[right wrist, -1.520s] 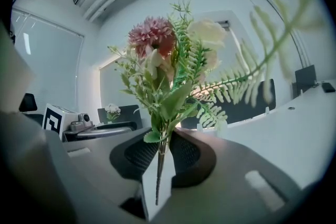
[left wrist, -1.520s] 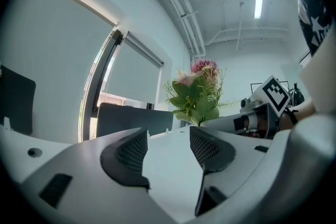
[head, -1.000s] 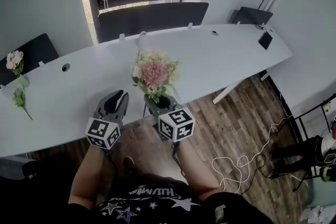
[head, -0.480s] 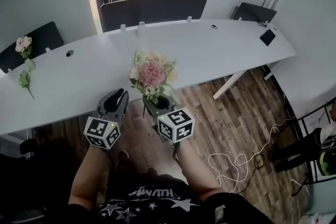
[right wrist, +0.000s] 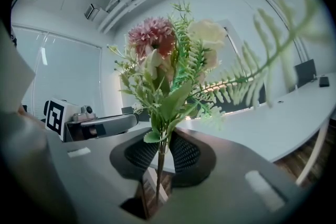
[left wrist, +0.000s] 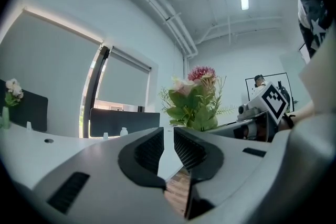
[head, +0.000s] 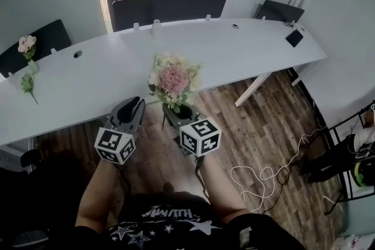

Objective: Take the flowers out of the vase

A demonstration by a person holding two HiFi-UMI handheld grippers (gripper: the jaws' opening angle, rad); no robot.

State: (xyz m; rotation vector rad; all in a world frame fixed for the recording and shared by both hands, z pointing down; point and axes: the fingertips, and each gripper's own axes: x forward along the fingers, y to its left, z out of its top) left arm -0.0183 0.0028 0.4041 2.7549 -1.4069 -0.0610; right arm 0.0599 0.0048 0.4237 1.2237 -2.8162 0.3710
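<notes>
A bouquet [head: 174,80] of pink and cream flowers with green leaves stands upright in my right gripper [head: 177,113], which is shut on its stems. In the right gripper view the thin stems [right wrist: 159,165] pass between the ribbed pads of that gripper [right wrist: 160,152]. My left gripper [head: 136,103] hovers beside it on the left, with only a narrow gap between its jaws and nothing in them [left wrist: 168,136]. Both are over the wooden floor, in front of the white table [head: 234,58]. A small vase [head: 33,67] with a pink flower [head: 26,44] stands at the table's far left.
A green sprig [head: 26,85] lies on the table near the small vase. Black chairs [head: 167,7] stand behind the table, and a dark phone [head: 295,38] lies at its right end. A white cable [head: 263,175] loops on the floor to the right.
Both grippers have drawn back from the table's front edge, the right one carrying the bouquet. They now hang over the floor instead of the tabletop edge.
</notes>
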